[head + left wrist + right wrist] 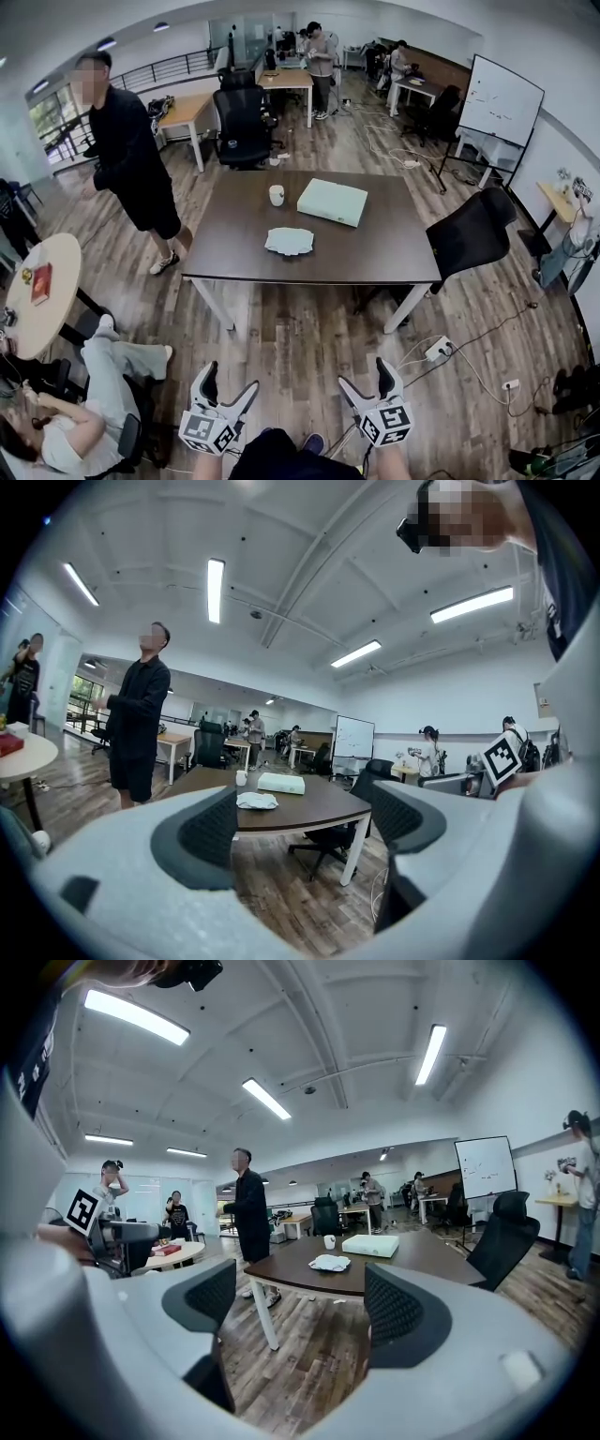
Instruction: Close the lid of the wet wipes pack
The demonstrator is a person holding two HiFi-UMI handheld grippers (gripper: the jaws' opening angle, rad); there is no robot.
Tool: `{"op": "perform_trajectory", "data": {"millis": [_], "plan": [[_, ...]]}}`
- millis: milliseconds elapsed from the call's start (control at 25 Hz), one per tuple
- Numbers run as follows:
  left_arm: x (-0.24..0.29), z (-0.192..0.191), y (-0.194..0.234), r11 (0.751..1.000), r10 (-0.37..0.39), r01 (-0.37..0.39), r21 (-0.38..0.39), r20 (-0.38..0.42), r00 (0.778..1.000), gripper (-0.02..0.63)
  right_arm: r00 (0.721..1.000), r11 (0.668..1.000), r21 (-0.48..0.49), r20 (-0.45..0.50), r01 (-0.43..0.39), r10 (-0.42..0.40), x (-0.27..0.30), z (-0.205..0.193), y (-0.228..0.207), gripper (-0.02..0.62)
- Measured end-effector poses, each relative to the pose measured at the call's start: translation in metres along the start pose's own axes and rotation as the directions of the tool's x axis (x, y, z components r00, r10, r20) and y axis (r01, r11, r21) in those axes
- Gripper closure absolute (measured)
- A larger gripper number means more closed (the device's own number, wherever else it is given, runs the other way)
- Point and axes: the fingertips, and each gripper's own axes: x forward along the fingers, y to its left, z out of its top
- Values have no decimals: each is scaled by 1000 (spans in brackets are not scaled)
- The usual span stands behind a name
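Bright, even ceiling strip lights point(135, 1016), soft shadows — fisheye-warped edges, dark vignette corners

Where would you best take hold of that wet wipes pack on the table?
Probably across its width, coming from above: the wet wipes pack lies flat and low on the table, with bare tabletop all around it, so fingers could straddle it without bumping anything.

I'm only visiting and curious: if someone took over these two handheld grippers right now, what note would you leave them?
Left gripper: jaws open, empty.
Right gripper: jaws open, empty.
Both are held low, well short of the table.
The wet wipes pack lies near the table's front edge, apart from the cup and the flat box.
Done: no contact yet. The pack is too far off to tell how its lid sits.
Left: approach and close the lid.
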Motion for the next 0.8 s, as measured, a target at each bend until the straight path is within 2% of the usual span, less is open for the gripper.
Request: {"op": "perform_trajectory", "data": {"millis": [360,800], "plan": [[12,-7,-1,1000,13,-13,-13,9,1000,158,1000,1000,15,-10,6,-6,6,-7,-18,155],[72,8,44,1000,-14,15,-8,57,998,155,1000,1000,8,8,29,-29,67,12,-37,160]]}}
